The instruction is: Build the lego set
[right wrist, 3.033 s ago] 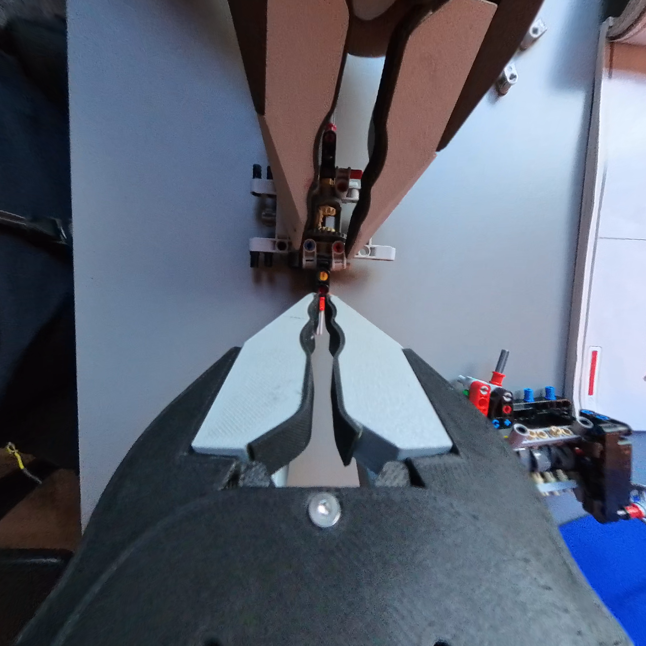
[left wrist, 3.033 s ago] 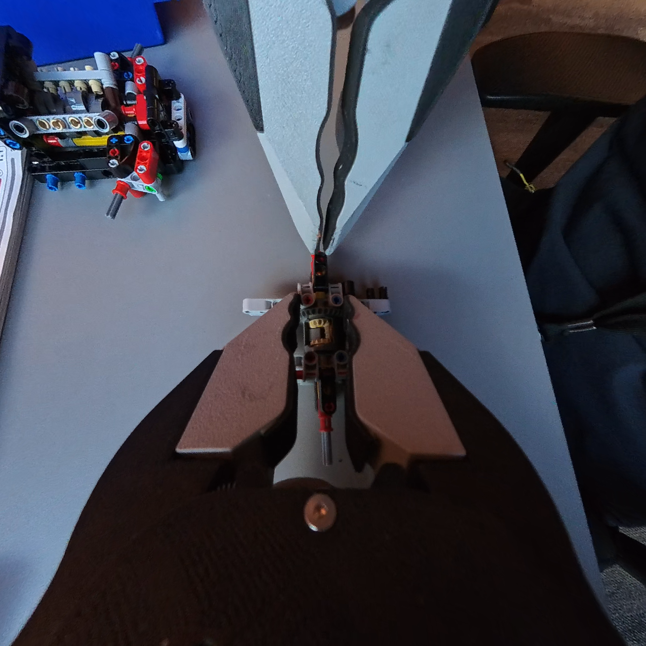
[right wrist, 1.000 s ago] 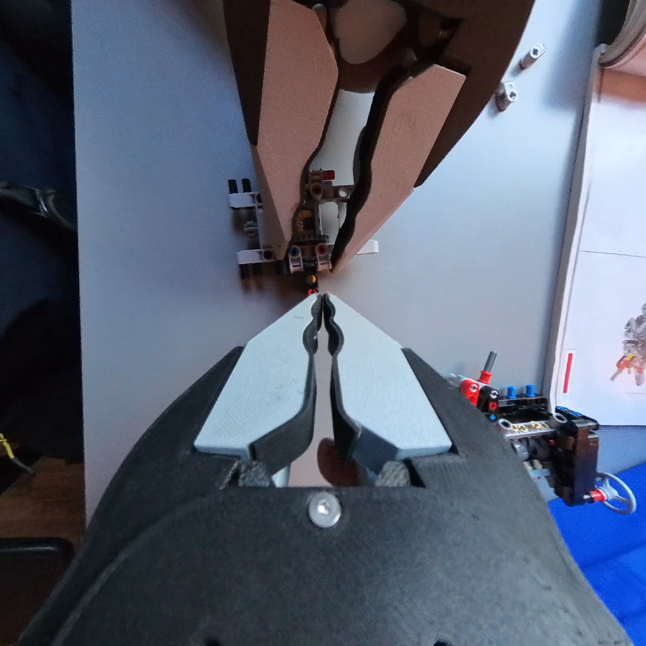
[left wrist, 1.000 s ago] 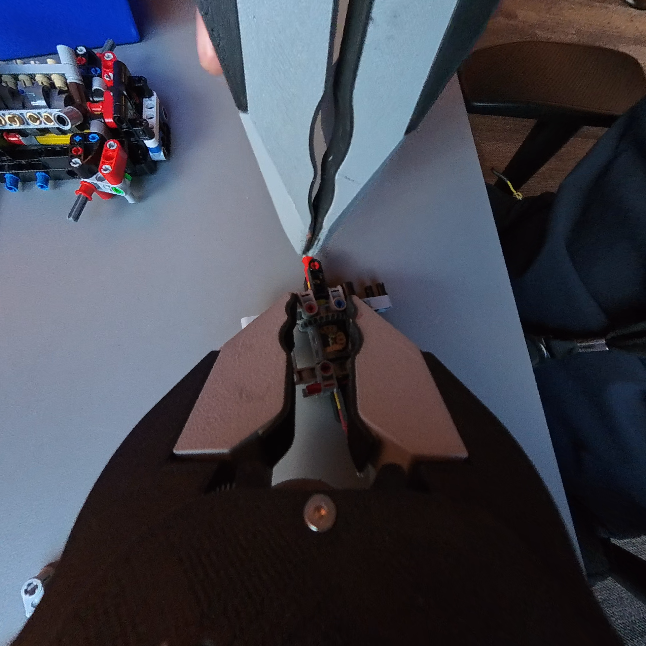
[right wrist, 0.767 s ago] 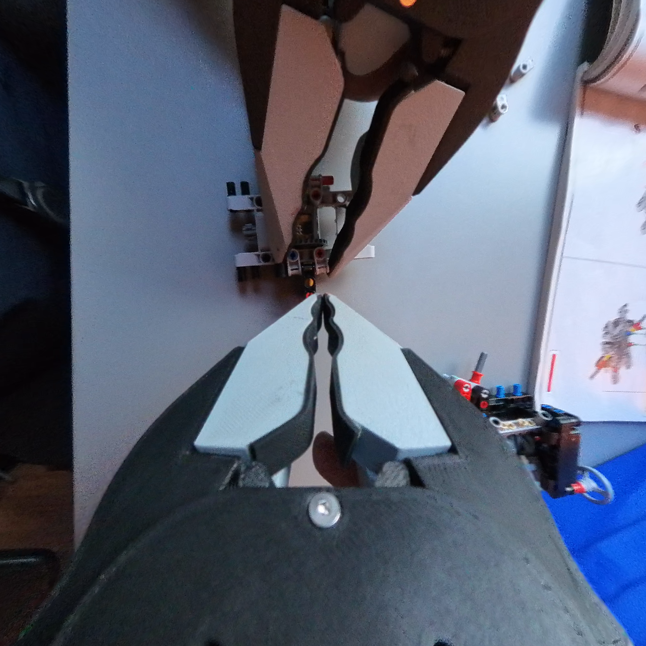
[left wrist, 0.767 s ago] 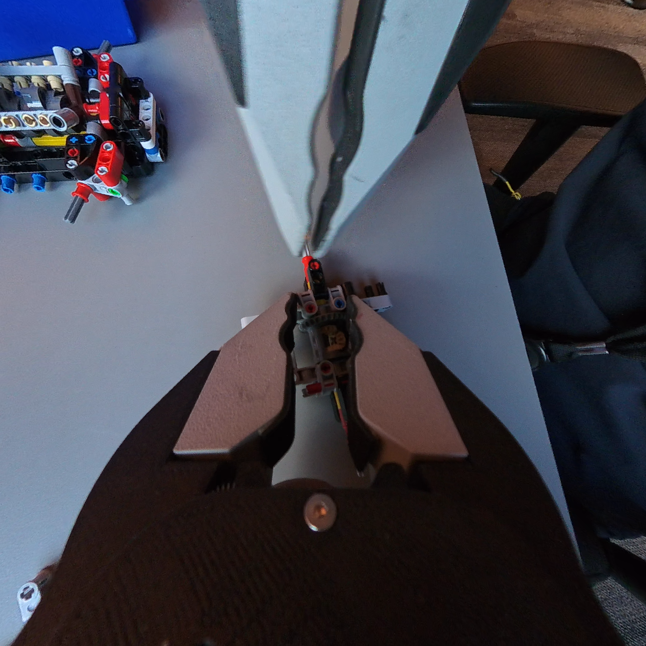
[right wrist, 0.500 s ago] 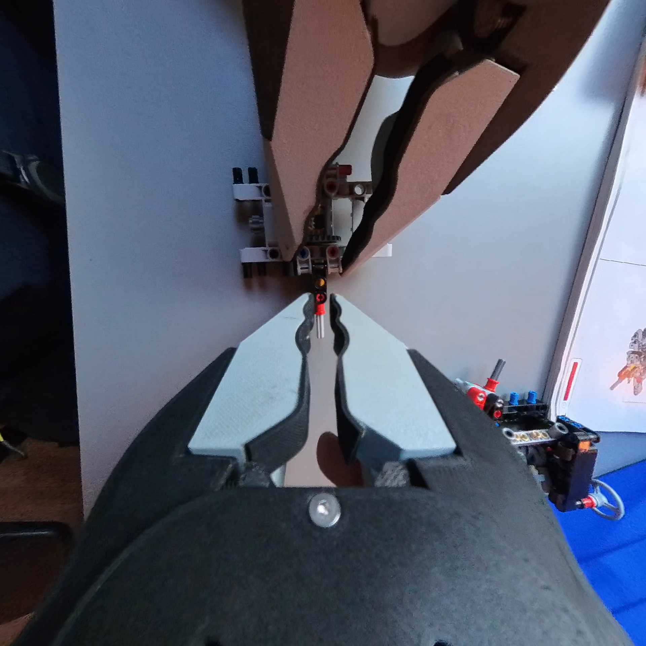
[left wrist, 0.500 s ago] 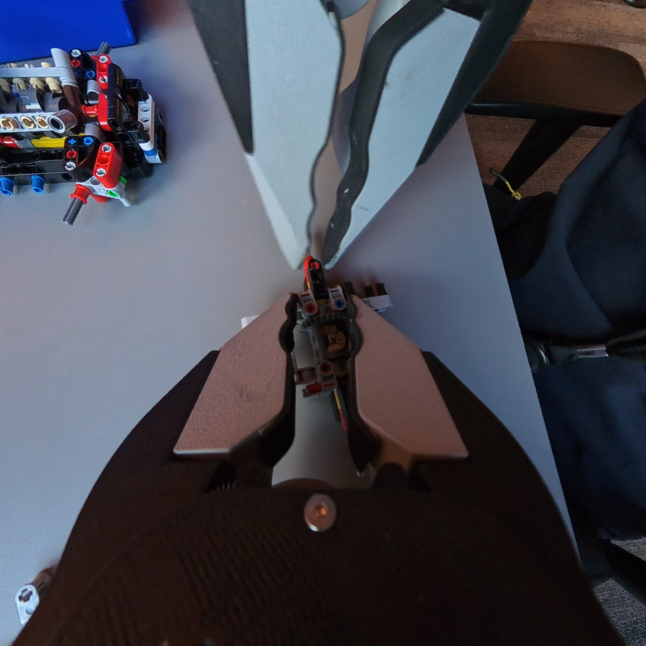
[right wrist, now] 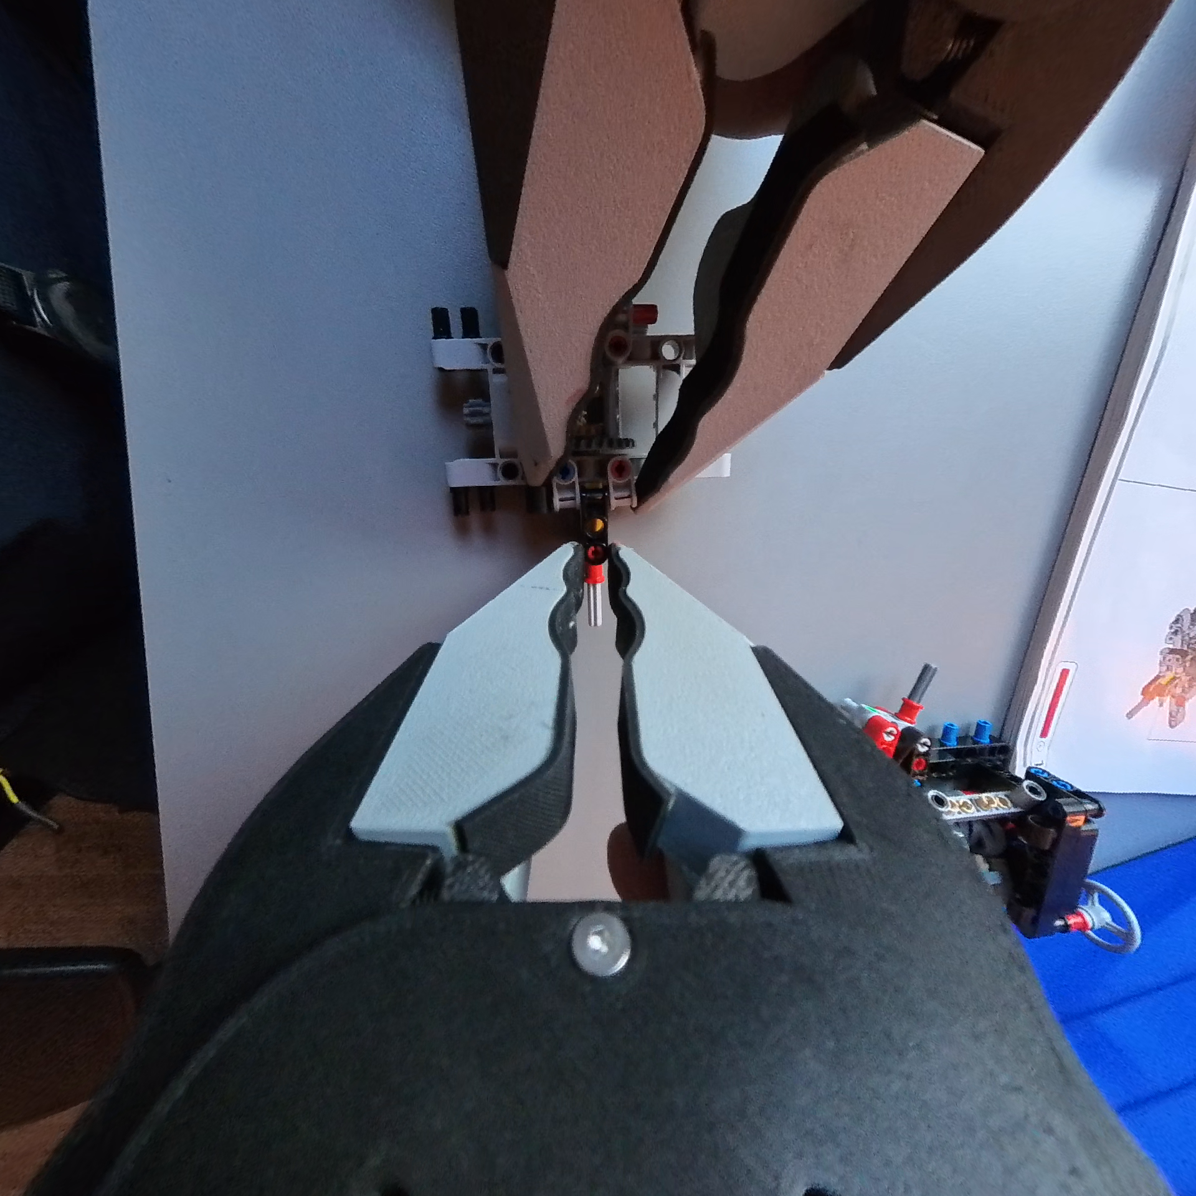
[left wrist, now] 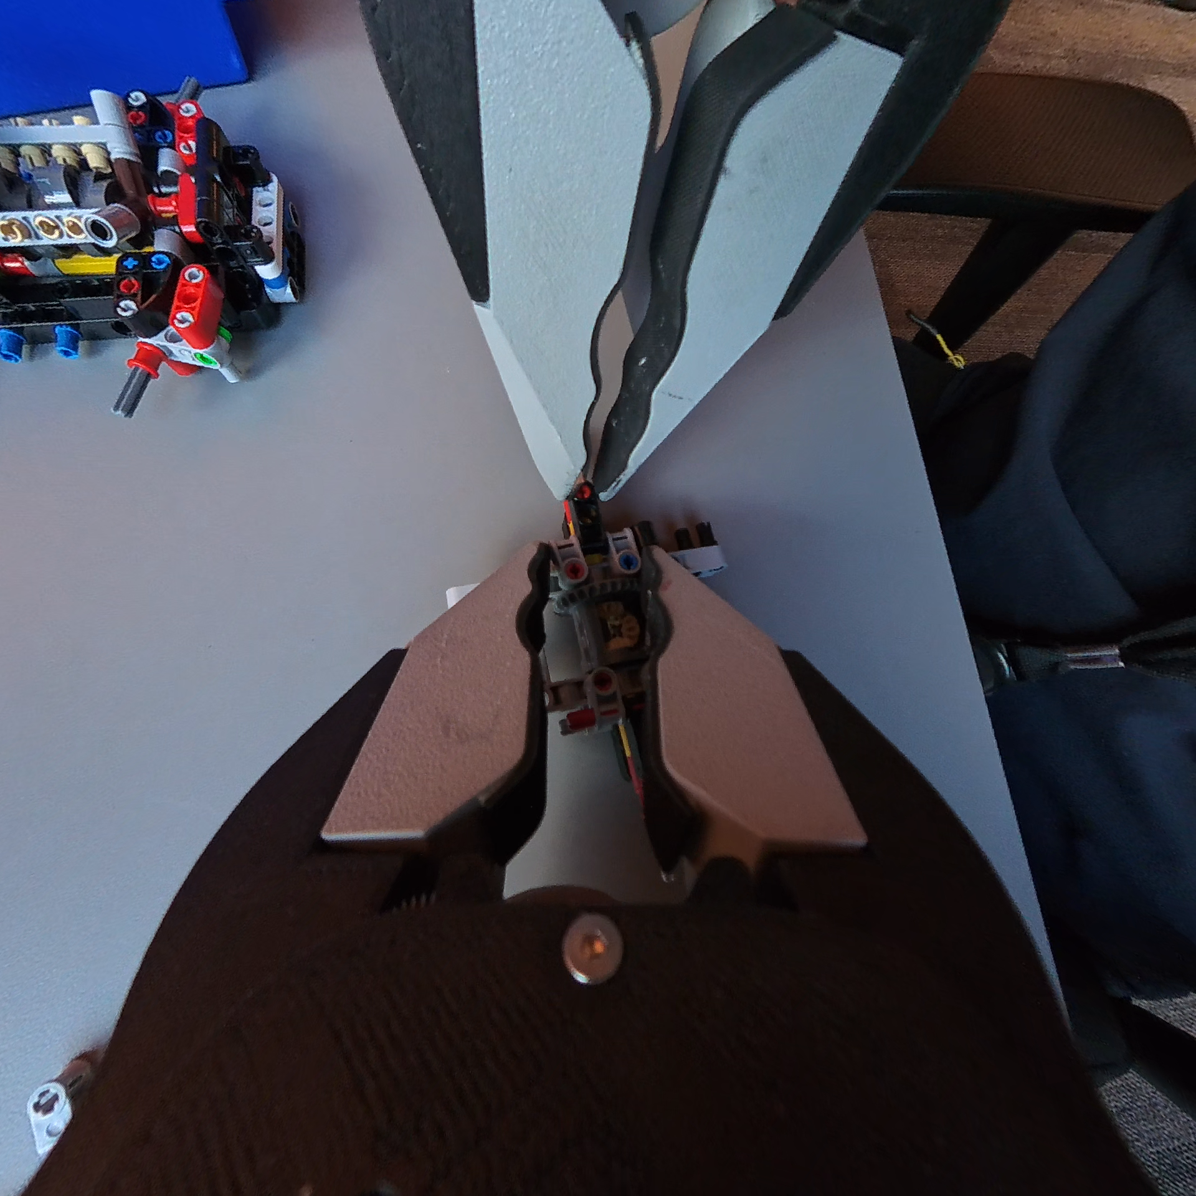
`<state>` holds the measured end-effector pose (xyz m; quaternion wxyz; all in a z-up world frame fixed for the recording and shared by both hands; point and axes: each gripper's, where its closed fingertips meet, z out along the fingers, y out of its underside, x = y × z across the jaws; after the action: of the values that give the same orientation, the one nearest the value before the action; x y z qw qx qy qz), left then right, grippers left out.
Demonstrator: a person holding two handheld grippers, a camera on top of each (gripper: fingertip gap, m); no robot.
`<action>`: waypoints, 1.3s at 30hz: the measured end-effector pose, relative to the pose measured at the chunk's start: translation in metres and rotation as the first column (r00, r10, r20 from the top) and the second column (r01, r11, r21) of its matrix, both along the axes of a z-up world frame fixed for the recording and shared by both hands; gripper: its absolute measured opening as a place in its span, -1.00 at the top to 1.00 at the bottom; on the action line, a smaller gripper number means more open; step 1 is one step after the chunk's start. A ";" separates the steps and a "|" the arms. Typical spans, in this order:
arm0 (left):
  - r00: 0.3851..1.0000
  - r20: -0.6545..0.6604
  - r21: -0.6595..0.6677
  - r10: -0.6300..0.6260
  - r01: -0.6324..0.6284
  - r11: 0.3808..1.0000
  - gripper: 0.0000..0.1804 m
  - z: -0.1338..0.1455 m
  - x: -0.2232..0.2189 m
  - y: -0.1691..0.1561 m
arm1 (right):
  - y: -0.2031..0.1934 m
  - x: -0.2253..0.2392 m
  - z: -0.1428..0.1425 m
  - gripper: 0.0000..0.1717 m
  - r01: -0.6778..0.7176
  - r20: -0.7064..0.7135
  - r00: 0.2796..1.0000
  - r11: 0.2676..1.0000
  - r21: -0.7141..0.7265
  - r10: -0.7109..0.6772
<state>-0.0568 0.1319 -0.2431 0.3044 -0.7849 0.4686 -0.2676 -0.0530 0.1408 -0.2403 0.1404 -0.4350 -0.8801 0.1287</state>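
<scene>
We got left gripper (left wrist: 595, 569) clamped round small grey gear assembly (left wrist: 598, 621), pads pressing both flanks, near table's (left wrist: 259, 582) right edge. Right gripper (right wrist: 594, 553) pinched on black link (right wrist: 594, 537) at its red-pin end; contact looks like tips only. Red and grey axle (right wrist: 594, 595) lies loose between pads behind. Reckon straight, untwisted hold matters. Long axis runs gripper to gripper; link points at right gripper. Bigger brick build (left wrist: 142, 239) far left.
</scene>
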 end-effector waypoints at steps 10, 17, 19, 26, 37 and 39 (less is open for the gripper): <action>1.000 0.008 -0.008 0.007 -0.007 1.000 0.72 0.000 0.000 0.000 | 0.000 0.000 -0.003 0.96 -0.025 0.047 0.999 0.999 0.023 0.024; 1.000 0.017 -0.022 0.014 -0.013 1.000 0.73 0.000 -0.001 0.000 | 0.000 -0.002 -0.003 0.95 -0.004 0.001 1.000 0.999 -0.054 0.004; 1.000 0.016 -0.022 0.015 -0.015 1.000 0.73 0.000 -0.001 0.000 | -0.001 -0.002 -0.003 0.96 0.038 -0.016 0.999 0.995 -0.094 -0.040; 1.000 0.013 0.012 0.010 -0.010 1.000 0.72 0.000 0.000 -0.001 | -0.004 -0.002 0.000 0.92 0.131 -0.134 0.975 0.948 -0.289 -0.175; 1.000 0.018 -0.025 -0.007 0.007 1.000 0.60 0.002 -0.006 -0.003 | -0.005 -0.003 0.002 0.72 0.059 -0.257 0.958 0.966 -0.252 -0.125; 0.999 0.036 -0.030 -0.017 0.018 0.999 0.61 0.004 -0.004 -0.005 | -0.006 -0.008 0.007 0.68 0.038 -0.291 0.949 0.960 -0.277 -0.122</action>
<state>-0.0613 0.1269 -0.2388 0.2984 -0.7804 0.4659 -0.2912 -0.0608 0.1346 -0.2334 0.2198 -0.4603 -0.8037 0.3064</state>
